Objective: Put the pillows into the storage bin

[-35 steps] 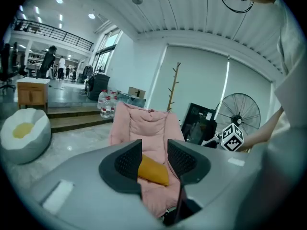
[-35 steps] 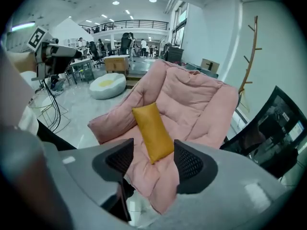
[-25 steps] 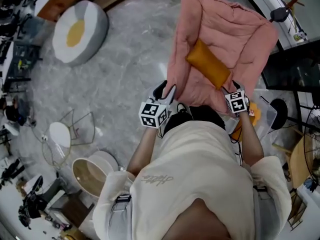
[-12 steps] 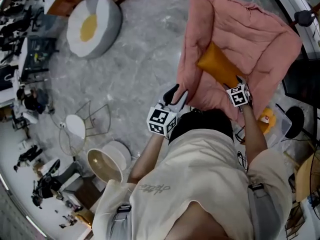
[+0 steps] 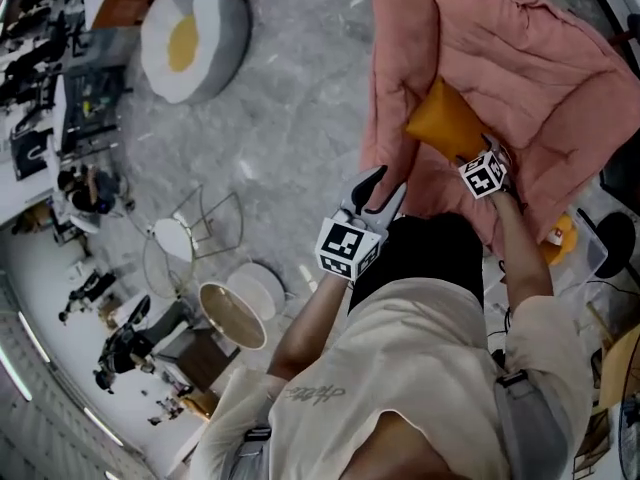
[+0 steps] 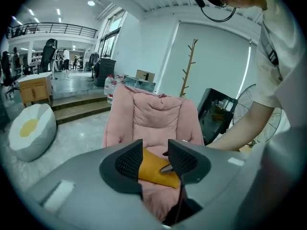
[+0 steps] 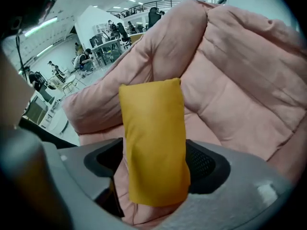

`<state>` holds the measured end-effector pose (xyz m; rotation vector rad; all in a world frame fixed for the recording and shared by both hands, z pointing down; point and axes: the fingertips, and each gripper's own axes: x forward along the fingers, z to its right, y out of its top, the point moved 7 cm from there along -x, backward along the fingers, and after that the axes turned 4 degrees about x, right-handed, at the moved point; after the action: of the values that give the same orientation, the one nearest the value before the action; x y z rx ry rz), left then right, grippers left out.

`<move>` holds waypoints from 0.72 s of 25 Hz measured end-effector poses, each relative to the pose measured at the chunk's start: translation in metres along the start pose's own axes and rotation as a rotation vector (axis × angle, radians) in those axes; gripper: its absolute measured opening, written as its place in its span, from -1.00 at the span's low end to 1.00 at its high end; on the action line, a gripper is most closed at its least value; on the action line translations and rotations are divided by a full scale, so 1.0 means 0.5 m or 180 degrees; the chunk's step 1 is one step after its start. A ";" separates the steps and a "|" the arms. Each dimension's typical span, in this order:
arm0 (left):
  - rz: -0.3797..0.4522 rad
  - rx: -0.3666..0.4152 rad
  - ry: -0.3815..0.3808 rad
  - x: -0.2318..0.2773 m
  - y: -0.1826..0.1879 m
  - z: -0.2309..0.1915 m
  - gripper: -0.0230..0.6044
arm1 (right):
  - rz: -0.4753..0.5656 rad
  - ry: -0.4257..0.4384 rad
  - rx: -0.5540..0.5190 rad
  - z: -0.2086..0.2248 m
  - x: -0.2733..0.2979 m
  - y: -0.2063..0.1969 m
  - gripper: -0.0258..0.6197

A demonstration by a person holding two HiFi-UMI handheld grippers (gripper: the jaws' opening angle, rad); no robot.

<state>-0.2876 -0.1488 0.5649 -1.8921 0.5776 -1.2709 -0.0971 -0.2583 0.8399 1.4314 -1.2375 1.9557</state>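
Orange rectangular fabric pillow (image 5: 445, 126) lies on the seat of a pink quilted padded lounger (image 5: 500, 58), its near end reaching between the two pads of the right claw (image 5: 478, 155). In the right gripper view, the pillow (image 7: 153, 138) fills most of the gap of the right claw (image 7: 153, 166). The jaws have just been opening and stand released around the cloth: the right pad is at the pillow's edge, while a sliver of pink shows beside the left pad. The left claw (image 5: 381, 190) hovers at the lounger's front edge, beside the person's dark head. In the left gripper view, the left claw (image 6: 154, 159) is released, with nothing gripped; the pillow (image 6: 151, 170) is seen beyond the gap, resting on the lounger (image 6: 156, 116). Behind the seat, the lounger's back and side bolsters (image 7: 240, 80) rise upright. Grey marbled floor (image 5: 300, 118) surrounds the lounger. Well apart, at upper left in the head view, sits a round white cushion with a yellow centre (image 5: 190, 33).
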 end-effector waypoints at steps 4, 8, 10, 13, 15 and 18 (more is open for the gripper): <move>-0.0159 -0.0076 -0.0035 0.028 -0.008 -0.001 -0.34 | -0.0161 0.0087 -0.0092 -0.008 0.067 -0.008 0.43; -0.0228 -0.0098 -0.0121 0.055 0.000 -0.001 -0.34 | -0.0263 0.0019 -0.0262 -0.012 0.118 -0.020 0.47; -0.0260 -0.0129 -0.0142 0.070 0.001 -0.006 -0.34 | -0.0315 -0.0002 -0.0276 -0.015 0.138 -0.022 0.47; -0.0251 -0.0205 -0.0157 0.095 -0.003 -0.016 -0.34 | -0.0416 0.0006 -0.0252 -0.012 0.166 -0.019 0.42; -0.0197 -0.0248 -0.0160 0.103 -0.004 -0.020 -0.35 | -0.0462 0.0034 -0.0266 -0.011 0.175 -0.019 0.34; -0.0135 -0.0338 -0.0165 0.112 0.005 -0.023 -0.35 | -0.0510 0.0059 -0.0338 -0.007 0.166 -0.023 0.11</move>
<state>-0.2758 -0.1947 0.5973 -2.0287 0.5909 -1.2357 -0.1221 -0.2632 0.9200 1.4103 -1.1622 1.7669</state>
